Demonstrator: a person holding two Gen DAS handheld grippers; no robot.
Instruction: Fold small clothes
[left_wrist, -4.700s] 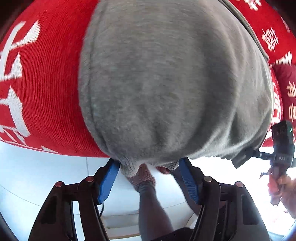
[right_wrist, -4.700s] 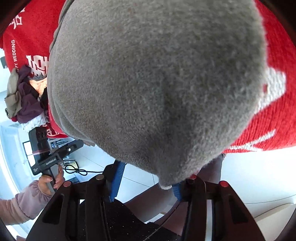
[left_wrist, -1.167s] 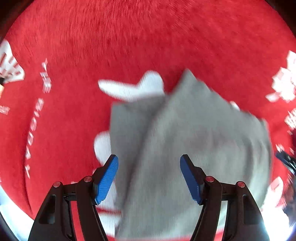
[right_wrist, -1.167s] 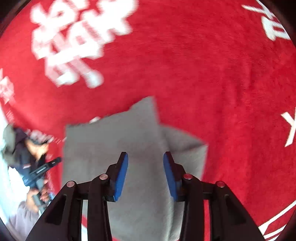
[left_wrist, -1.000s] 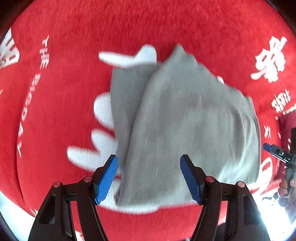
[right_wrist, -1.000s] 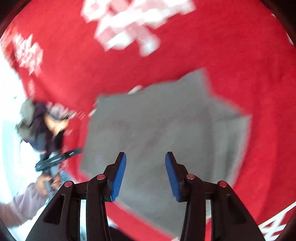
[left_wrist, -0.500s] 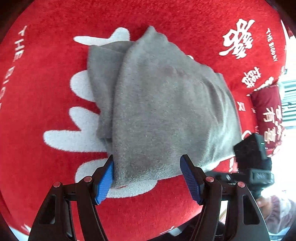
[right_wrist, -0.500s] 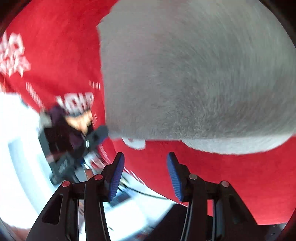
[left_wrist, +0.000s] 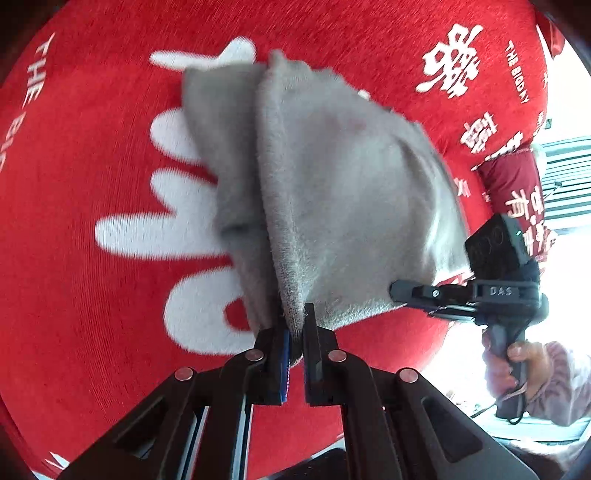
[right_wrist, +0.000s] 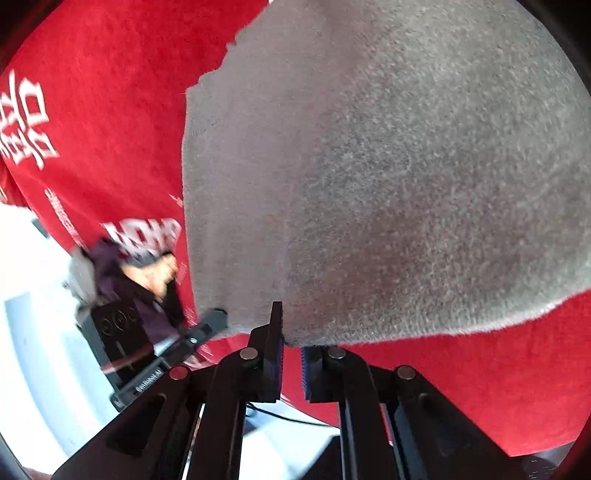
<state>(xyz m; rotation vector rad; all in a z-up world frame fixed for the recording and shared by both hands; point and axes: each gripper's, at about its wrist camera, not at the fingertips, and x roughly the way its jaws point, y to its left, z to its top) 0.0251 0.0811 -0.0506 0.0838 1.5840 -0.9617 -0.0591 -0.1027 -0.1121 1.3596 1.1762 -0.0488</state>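
Left wrist view: left gripper (left_wrist: 294, 325) jaws just closed, pinching near edge of grey cloth (left_wrist: 332, 184), folded on red blanket (left_wrist: 92, 295). Right gripper (left_wrist: 397, 290) at cloth's near right corner. Right wrist view: right gripper (right_wrist: 291, 341) jaws just closed, clamping cloth (right_wrist: 388, 166) edge; cloth fills view.

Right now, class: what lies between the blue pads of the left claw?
In the left wrist view, the near edge of the grey garment is pinched between the left claw pads.
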